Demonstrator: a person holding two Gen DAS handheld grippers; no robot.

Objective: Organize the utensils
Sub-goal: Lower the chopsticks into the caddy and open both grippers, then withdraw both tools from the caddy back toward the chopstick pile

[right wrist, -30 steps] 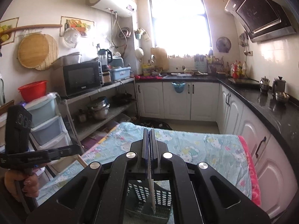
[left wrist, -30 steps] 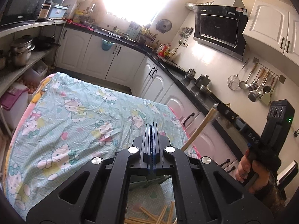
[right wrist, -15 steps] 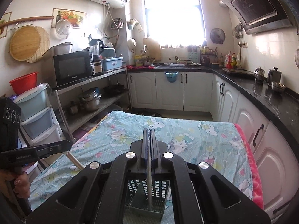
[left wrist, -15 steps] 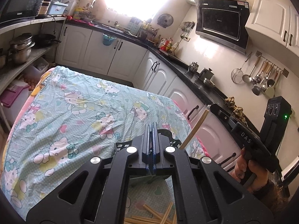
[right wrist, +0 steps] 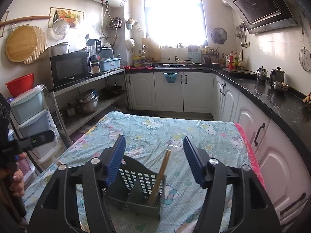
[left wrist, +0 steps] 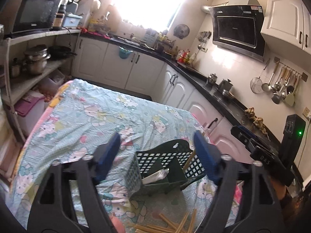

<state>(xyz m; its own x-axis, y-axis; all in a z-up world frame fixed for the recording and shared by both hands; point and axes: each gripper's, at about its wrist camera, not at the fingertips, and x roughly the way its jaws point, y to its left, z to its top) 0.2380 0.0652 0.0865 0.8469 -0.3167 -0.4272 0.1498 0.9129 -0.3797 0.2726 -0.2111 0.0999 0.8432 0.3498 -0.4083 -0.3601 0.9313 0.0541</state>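
Note:
A dark green slotted utensil basket (left wrist: pixel 165 170) stands on the Hello Kitty tablecloth (left wrist: pixel 101 116); it also shows in the right wrist view (right wrist: pixel 136 190). A wooden chopstick (right wrist: pixel 160 176) leans upright in its right compartment, seen too in the left wrist view (left wrist: pixel 189 160). A pale item lies in the basket's left compartment (left wrist: pixel 155 175). Several loose chopsticks (left wrist: pixel 171 225) lie on the cloth in front. My left gripper (left wrist: pixel 156 154) is open above the basket. My right gripper (right wrist: pixel 153 161) is open, empty, with the chopstick standing between its fingers.
Kitchen cabinets and a black counter (right wrist: pixel 272 97) run along the right and back. A shelf rack with a microwave (right wrist: pixel 70 69) and pots stands on the left. Plastic drawers (right wrist: pixel 31 114) stand by the table's left edge. Utensils hang on the wall (left wrist: pixel 281 85).
Both grippers have opened. The right gripper held a chopstick and let it go into the basket. Both cameras have tilted down over the basket.

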